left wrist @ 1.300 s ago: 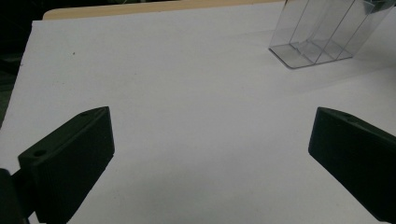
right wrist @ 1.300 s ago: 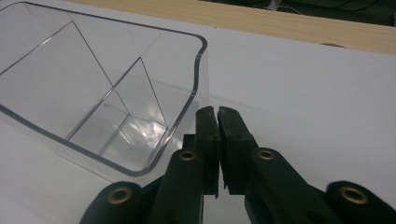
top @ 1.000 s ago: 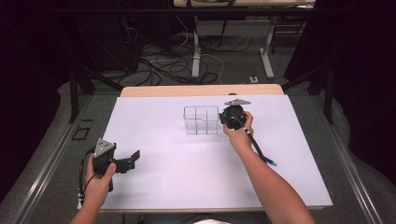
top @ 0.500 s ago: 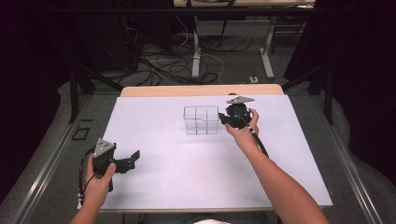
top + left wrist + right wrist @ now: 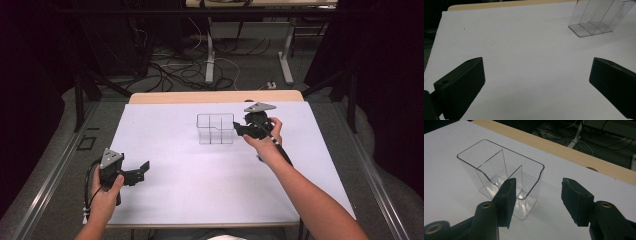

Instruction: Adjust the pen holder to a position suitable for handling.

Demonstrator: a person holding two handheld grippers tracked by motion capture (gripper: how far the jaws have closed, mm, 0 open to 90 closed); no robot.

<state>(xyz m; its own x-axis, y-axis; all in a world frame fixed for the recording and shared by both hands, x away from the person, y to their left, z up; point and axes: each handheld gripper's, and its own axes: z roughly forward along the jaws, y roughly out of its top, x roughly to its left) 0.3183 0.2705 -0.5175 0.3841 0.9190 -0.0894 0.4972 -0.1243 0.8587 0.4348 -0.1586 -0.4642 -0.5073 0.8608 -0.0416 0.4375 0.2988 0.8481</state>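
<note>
Left tongs low near the counter front-left edge, jaws spread wide, nothing between. Clear divided organizer stands upright mid-counter toward the back. Right tongs just beside its right end, jaws have just been opening, now spread with nothing between them.

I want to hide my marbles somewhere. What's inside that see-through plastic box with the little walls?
Nothing shows inside the clear plastic divided box: its compartments look empty down to the floor. The right gripper, jaws just opened, covers one lower corner, so that spot stays unseen.
</note>
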